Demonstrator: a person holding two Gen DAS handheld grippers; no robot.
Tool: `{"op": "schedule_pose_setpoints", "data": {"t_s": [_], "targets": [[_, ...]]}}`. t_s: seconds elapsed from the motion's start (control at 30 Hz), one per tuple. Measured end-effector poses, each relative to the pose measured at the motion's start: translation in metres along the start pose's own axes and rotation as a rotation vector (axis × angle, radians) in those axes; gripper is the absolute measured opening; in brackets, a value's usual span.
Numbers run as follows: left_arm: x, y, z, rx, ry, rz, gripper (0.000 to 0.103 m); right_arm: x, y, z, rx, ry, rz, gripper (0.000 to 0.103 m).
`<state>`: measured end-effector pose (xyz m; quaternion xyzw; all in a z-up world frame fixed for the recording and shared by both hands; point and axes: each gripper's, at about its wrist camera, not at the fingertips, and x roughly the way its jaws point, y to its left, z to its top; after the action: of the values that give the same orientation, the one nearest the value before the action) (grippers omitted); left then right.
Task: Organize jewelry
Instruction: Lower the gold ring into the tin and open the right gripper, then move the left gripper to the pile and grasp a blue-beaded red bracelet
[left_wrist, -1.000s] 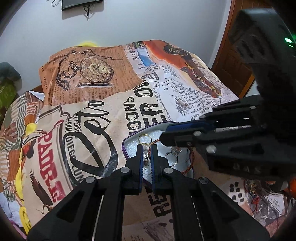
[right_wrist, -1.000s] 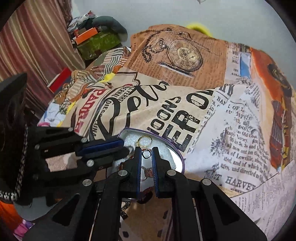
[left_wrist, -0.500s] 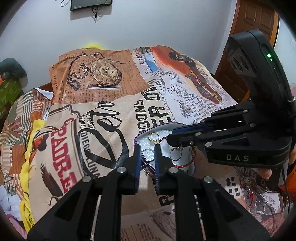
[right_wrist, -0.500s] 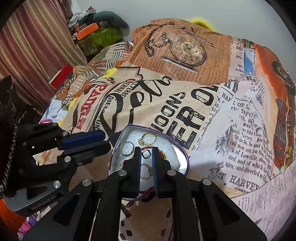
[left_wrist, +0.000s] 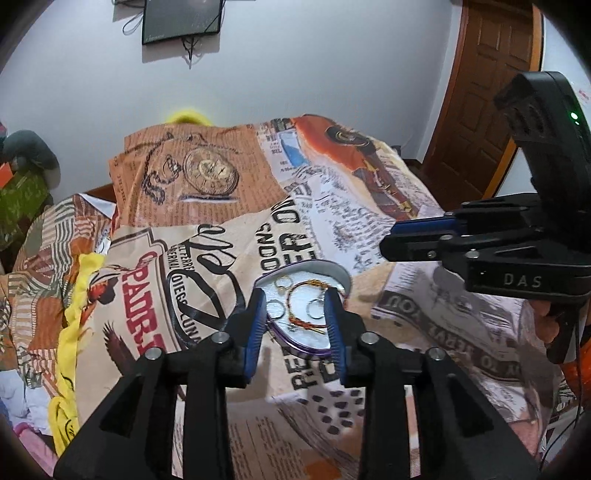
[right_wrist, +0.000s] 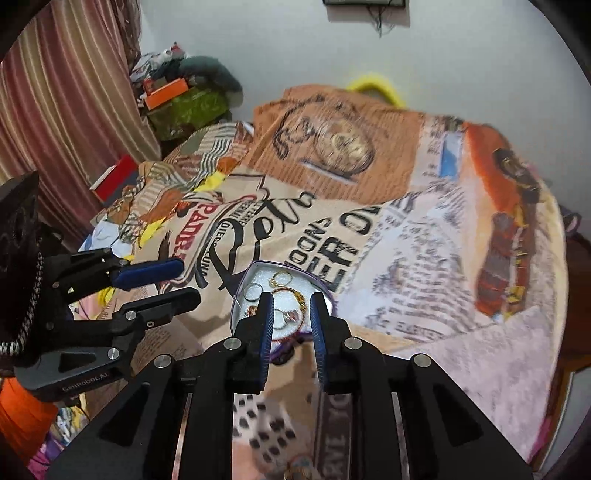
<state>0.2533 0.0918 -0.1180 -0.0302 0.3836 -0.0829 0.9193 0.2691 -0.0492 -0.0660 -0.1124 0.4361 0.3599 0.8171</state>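
- The jewelry sits in a small purple-rimmed tray (left_wrist: 334, 272) lined in white, lying on the printed bedspread (left_wrist: 207, 258) of the bed: a red-and-gold bracelet (left_wrist: 308, 286), a gold ring (left_wrist: 283, 282) at the far side, and silver rings (left_wrist: 274, 308) nearer me.
- In the right wrist view the same tray (right_wrist: 242, 291) shows just past my fingertips, with the bracelet (right_wrist: 291, 295) framed between them.
- My left tool (left_wrist: 295, 321) hangs above the tray's near edge, fingers spread wide and holding nothing.
- My right tool (right_wrist: 291, 321) is also parted and empty; from the left camera it (left_wrist: 391, 243) hovers well off to the side of the tray, clear of the jewelry.
- I judge the placing step done for these pieces, with both tools freed.
- Some jewelry seems to lie at the bottom edge of the right view, too blurred to name; the next move likely means fetching another piece with a fine, low pinch.
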Motion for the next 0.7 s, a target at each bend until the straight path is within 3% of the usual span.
{"op": "schedule_pose_setpoints", "data": {"t_s": [0.3, 0.5, 0.7], "targets": [[-0.028, -0.035, -0.009, 0.022, -0.005, -0.030, 0.038, -0.047, 0.007, -0.034, -0.042, -0.064, -0.095, 0.020], [-0.031, -0.063, -0.027, 0.041, 0.035, -0.066, 0.039, -0.067, 0.002, -0.068, -0.038, -0.075, -0.152, 0.035], [-0.022, -0.090, -0.045, 0.057, 0.089, -0.097, 0.039, -0.078, -0.007, -0.101, -0.006, -0.056, -0.183, 0.035]]}}
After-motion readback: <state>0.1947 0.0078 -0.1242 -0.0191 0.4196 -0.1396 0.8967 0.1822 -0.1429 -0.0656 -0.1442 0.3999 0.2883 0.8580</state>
